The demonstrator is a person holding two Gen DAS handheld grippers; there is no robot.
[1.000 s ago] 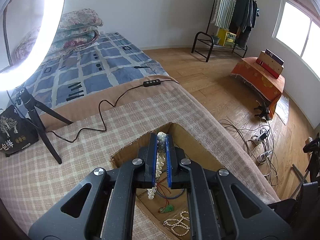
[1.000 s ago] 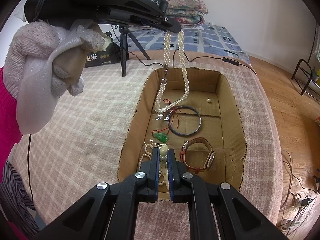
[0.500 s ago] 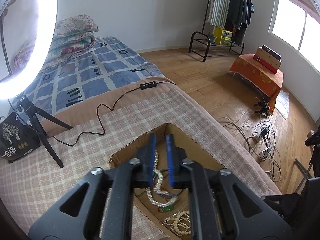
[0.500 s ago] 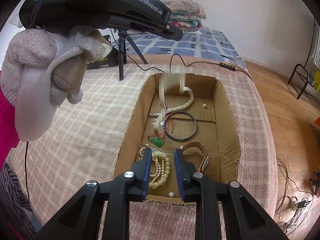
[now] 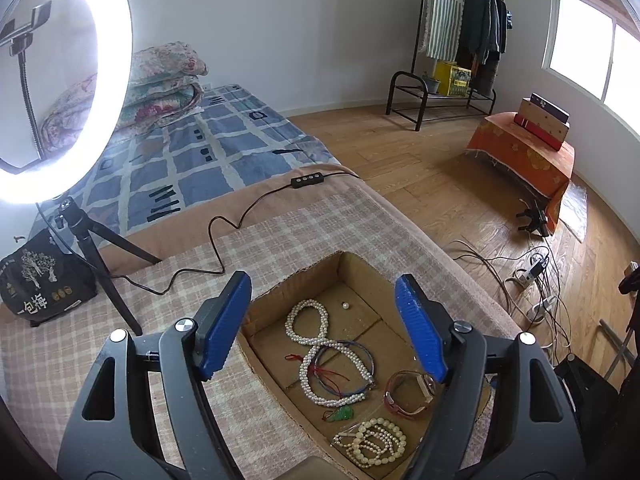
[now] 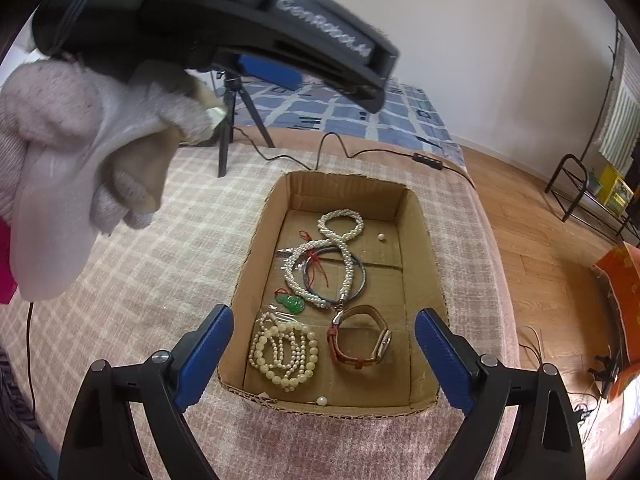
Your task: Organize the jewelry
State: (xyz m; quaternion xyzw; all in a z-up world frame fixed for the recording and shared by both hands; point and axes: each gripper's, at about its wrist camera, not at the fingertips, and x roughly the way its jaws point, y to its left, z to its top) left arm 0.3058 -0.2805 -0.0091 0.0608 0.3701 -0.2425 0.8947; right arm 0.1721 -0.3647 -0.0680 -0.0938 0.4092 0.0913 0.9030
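While both my claws hang over cardboard box (image 6: 420, 216), left claw (image 5: 324, 322) and right claw (image 6: 324, 354) just opened wide, nothing between jaws. Twisted pearl necklace (image 6: 340, 256) lies in figure-eight near far end of box, on bangle (image 6: 360, 280). Bead strand (image 6: 284, 350) bunched at near left corner, watch (image 6: 360, 340) beside it. Pearls light, floppy, slippery; pinch across thick twisted part, gently.
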